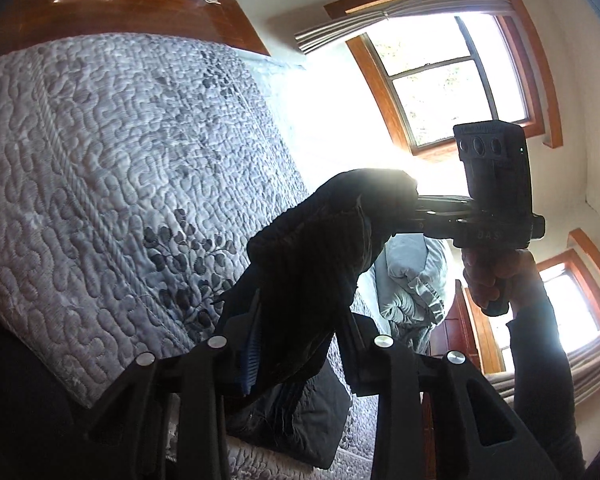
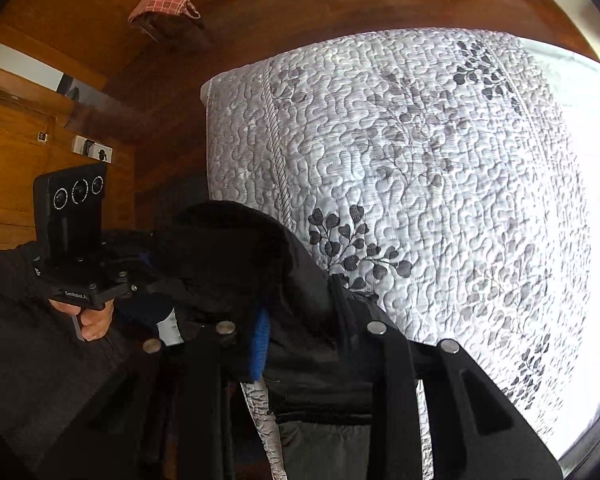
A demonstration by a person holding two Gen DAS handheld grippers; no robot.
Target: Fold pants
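**Pants held up between two grippers over the bed**

Bedroom light pours in from a window (image 1: 456, 80) onto a bed with a quilt (image 2: 420, 152), grey leaves stitched across it, wood floor and cabinets around. That broad flat quilt is probably the folding surface.

Dark pants (image 1: 312, 248) hang in the air above the quilt, strung between both tools. The left gripper (image 1: 296, 344) has cloth bunched between its fingers, the blue pad (image 1: 250, 356) pressed against the fabric, so it pinches one part of the garment. The right gripper (image 2: 296, 344) does likewise: its blue pad (image 2: 260, 344) bites into a thick fold of the pants (image 2: 236, 252), fingers closed on cloth rather than spread. In the left view the right gripper's tips (image 1: 416, 204) run into the far end of the fabric, a hand (image 1: 496, 280) below on the handle.

Holding two points apart likely lets the pants drape under their own weight, so creases fall out and the legs line up before laying down. Some dark cloth (image 1: 300, 420) lies on the quilt below, perhaps the trailing legs; I cannot tell for sure.

Judging by this, the fold itself is not yet made. Next comes lowering the garment flat, keeping both pinches firm so neither end slips.
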